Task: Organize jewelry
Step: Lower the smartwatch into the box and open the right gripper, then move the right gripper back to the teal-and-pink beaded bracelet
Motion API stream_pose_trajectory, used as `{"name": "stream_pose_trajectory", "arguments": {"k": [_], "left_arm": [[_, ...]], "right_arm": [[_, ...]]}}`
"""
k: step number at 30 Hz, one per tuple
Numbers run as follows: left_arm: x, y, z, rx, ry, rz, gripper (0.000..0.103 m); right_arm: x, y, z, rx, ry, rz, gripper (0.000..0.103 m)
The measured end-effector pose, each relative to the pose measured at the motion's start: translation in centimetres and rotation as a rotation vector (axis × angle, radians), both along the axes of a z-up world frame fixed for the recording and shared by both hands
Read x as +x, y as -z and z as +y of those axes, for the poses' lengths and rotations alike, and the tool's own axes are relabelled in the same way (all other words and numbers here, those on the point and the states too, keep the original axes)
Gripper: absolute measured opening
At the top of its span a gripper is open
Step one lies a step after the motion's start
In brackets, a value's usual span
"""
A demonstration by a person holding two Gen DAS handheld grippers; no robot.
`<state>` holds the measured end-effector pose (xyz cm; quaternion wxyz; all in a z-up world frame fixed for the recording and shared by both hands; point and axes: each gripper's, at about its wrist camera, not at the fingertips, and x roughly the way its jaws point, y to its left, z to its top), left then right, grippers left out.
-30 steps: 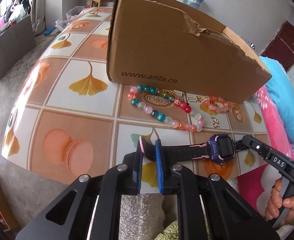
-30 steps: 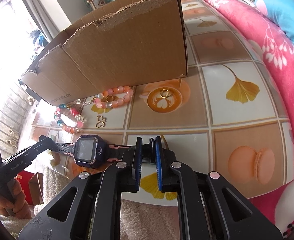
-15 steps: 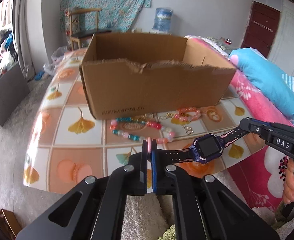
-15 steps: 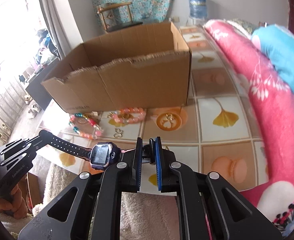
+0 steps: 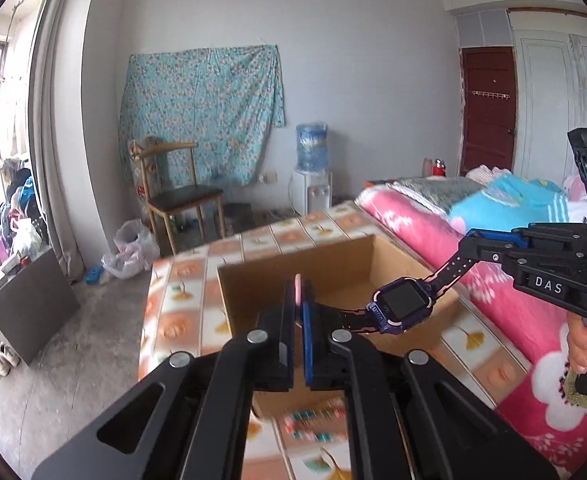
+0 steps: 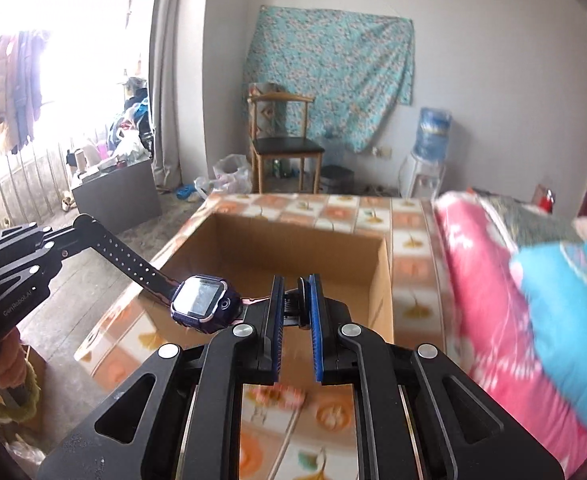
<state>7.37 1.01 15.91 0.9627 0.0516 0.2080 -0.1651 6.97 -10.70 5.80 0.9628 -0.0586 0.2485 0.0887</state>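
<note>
The watch (image 5: pixel 403 305) hangs in the air, stretched out between the two grippers above the open cardboard box (image 5: pixel 333 268). Its long axis runs crosswise, strap end to strap end, roughly level, with the far end a little higher in each view. The dark screen faces up and toward the cameras.

The left gripper (image 5: pixel 298 312) is pinched tight on one strap end, pink edge poking up between the pads. The right gripper (image 6: pixel 295 312) is clamped narrowly on the other strap end, the black strap visible between its blue pads. In the left wrist view the right gripper's body carries the letters "DAS"; in the right wrist view the left gripper's body shows small print that seems to read "GenRoboAI", though it is too small to be sure.

The box sits on the table (image 6: pixel 407 248), whose cloth has orange squares and yellow ginkgo leaves. Beaded bracelets (image 5: pixel 313 426) lie blurred on the cloth in front of the box, below the left gripper. A pink blanket (image 6: pixel 477 280) lies right of the table.
</note>
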Motion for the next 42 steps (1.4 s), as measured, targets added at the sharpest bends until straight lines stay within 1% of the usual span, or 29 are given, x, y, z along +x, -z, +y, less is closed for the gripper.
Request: {"name": "stream_pose_trajectory", "arguments": {"k": [1,3,5,7,9,11,13,15,18,19,21,22,24,25,27,29,30,32,34,35,37,39,40,42], "left_arm": [[1.3,-0.1,0.2,0.0,0.003,0.012,0.003],[4.9,0.1,0.3,0.001,-0.003,0.058,0.003],[8.3,1.0,0.2,0.031,-0.018,0.108,0.003],[12.2,2.7,0.0,0.068,-0.035,0.189,0.003],[15.5,4.5,-0.2,0.096,-0.043,0.258,0.003],[18.0,6.4,-0.9,0.15,-0.046,0.312,0.003],[20.1,8.2,-1.6,0.199,-0.041,0.361,0.003],[22.1,9.9,-2.3,0.247,-0.037,0.416,0.003],[24.1,11.4,-3.3,0.306,-0.03,0.483,0.003],[24.6,11.6,-3.4,0.311,-0.03,0.498,0.003],[25.3,11.9,-3.9,0.362,-0.046,0.511,0.006],[25.6,12.1,-4.0,0.374,-0.048,0.524,0.006],[26.0,12.6,-3.9,0.368,-0.045,0.577,0.007],[26.2,12.8,-3.9,0.371,-0.049,0.59,0.007],[26.2,12.7,-3.6,0.373,-0.061,0.59,0.023],[26.1,12.2,-3.2,0.341,-0.053,0.584,0.028],[26.1,12.0,-3.3,0.325,-0.05,0.58,0.037],[25.7,11.1,-2.9,0.285,-0.048,0.558,0.045],[25.1,10.0,-2.4,0.249,-0.041,0.526,0.05],[24.8,9.5,-2.3,0.238,-0.04,0.511,0.054],[23.9,8.4,-1.7,0.218,-0.046,0.479,0.057],[23.0,7.3,-1.0,0.192,-0.051,0.456,0.063],[22.5,6.8,-0.5,0.178,-0.057,0.446,0.064],[21.0,5.5,0.7,0.14,-0.065,0.417,0.069]], "right_arm": [[1.5,-0.2,0.1,-0.006,-0.011,0.012,0.01],[6.0,-0.1,0.3,-0.009,-0.034,0.069,0.01],[9.7,0.2,0.8,-0.012,-0.053,0.138,0.01],[13.9,1.7,1.2,-0.006,-0.066,0.24,0.01],[18.1,4.1,1.4,0.008,-0.069,0.363,0.01],[21.1,6.7,1.4,0.012,-0.065,0.457,0.01],[23.2,8.5,1.3,0.013,-0.052,0.525,0.01],[25.2,9.9,1.0,0.014,-0.037,0.581,0.01],[27.5,11.6,0.4,0.017,-0.023,0.632,0.01],[27.6,11.9,0.3,0.024,-0.021,0.644,0.01],[28.1,12.5,0.2,0.038,-0.016,0.66,0.01],[28.0,12.4,0.3,0.042,-0.014,0.66,0.01],[28.0,12.6,0.1,0.036,-0.003,0.652,0.01],[27.9,12.4,0.0,0.028,0.006,0.641,0.01],[28.1,12.3,-0.4,0.03,0.016,0.632,0.01],[27.9,12.1,-1.1,0.049,0.023,0.637,0.013],[27.8,12.0,-1.3,0.051,0.026,0.636,0.014],[27.3,11.7,-1.8,0.054,0.03,0.627,0.015],[26.6,11.2,-2.3,0.071,0.028,0.616,0.017],[26.3,10.9,-2.7,0.08,0.028,0.612,0.017],[25.4,10.0,-3.5,0.106,0.037,0.6,0.017],[24.5,8.8,-4.5,0.135,0.044,0.578,0.018],[24.0,8.2,-4.9,0.149,0.046,0.567,0.018],[22.6,6.7,-5.8,0.186,0.041,0.54,0.019]]}}
